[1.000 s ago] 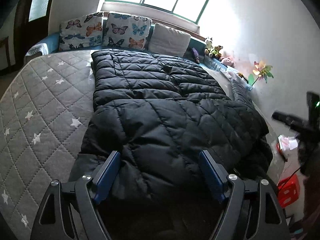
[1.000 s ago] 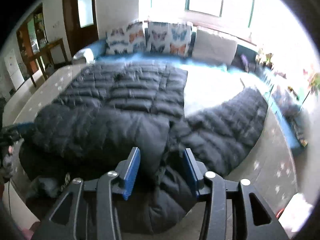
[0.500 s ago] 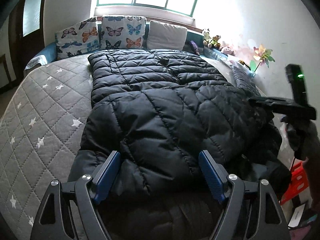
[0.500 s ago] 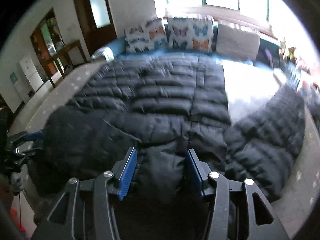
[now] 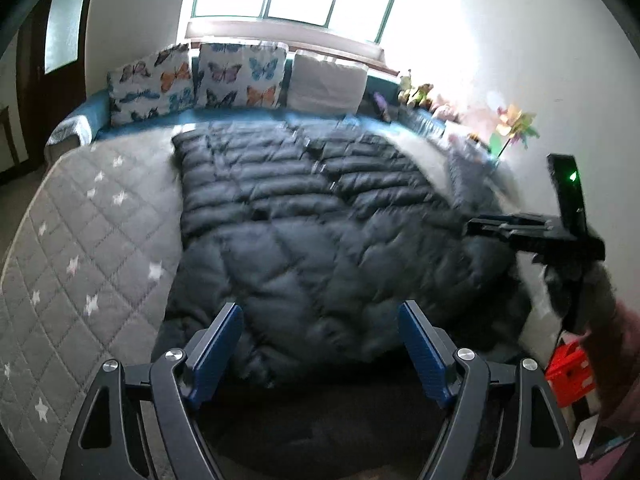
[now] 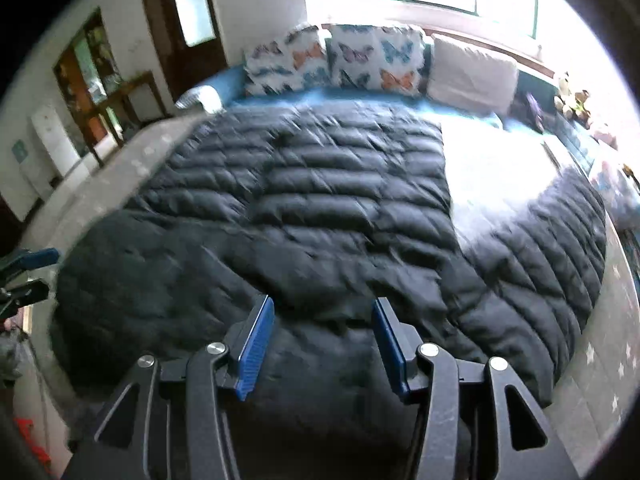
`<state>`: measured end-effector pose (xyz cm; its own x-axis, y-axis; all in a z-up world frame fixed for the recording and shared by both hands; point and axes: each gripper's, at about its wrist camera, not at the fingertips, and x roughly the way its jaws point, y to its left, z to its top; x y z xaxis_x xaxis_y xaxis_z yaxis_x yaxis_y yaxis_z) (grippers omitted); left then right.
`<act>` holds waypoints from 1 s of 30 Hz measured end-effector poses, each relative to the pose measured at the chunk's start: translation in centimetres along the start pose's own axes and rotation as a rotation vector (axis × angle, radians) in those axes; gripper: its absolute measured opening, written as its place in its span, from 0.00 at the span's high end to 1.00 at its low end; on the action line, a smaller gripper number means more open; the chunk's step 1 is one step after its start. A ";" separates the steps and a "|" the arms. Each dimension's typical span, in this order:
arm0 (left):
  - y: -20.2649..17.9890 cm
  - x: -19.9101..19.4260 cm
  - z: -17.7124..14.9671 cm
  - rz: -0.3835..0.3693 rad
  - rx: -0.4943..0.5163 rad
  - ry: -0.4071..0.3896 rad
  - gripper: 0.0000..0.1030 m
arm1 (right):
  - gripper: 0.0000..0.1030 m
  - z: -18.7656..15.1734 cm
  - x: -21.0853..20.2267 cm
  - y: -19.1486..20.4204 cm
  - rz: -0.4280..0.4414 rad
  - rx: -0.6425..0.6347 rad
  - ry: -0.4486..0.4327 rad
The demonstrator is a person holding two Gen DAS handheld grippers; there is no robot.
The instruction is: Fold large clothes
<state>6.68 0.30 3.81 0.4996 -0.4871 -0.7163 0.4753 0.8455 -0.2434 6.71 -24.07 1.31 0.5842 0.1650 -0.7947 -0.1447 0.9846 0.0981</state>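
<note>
A large black puffer coat (image 5: 320, 240) lies spread on the bed, its near part folded over. My left gripper (image 5: 320, 344) hovers open above the coat's near edge, with nothing pinched between its blue pads. My right gripper (image 6: 322, 332) is at the coat's near right side, jaws partly closed on a thick fold of the coat (image 6: 320, 200). One sleeve (image 6: 540, 260) stretches away on the right. In the left wrist view the right gripper (image 5: 476, 226) reaches in over the coat's right edge. The left gripper (image 6: 32, 276) shows at the right wrist view's left margin.
The bed has a grey quilted cover with white stars (image 5: 80, 240), bare on the coat's left. Butterfly pillows (image 5: 240, 80) and a white pillow (image 5: 326, 86) line the head end. Soft toys (image 5: 416, 92) and a pinwheel (image 5: 512, 128) sit by the wall; a red stool (image 5: 568, 368) stands on the floor.
My right gripper has swung in from the far right and lowered over the coat's right edge, still with fabric between its pads. My left gripper has risen a little above the coat.
</note>
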 end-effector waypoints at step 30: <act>-5.4 8.9 1.2 -0.004 0.076 0.194 0.18 | 0.46 -2.7 1.5 -0.6 0.149 -0.003 0.066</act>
<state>9.43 -8.86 -0.52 0.3523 -0.4331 -0.8296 0.5337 0.8212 -0.2021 5.53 -24.55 -1.52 0.5022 0.3054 -0.8090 -0.2287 0.9492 0.2163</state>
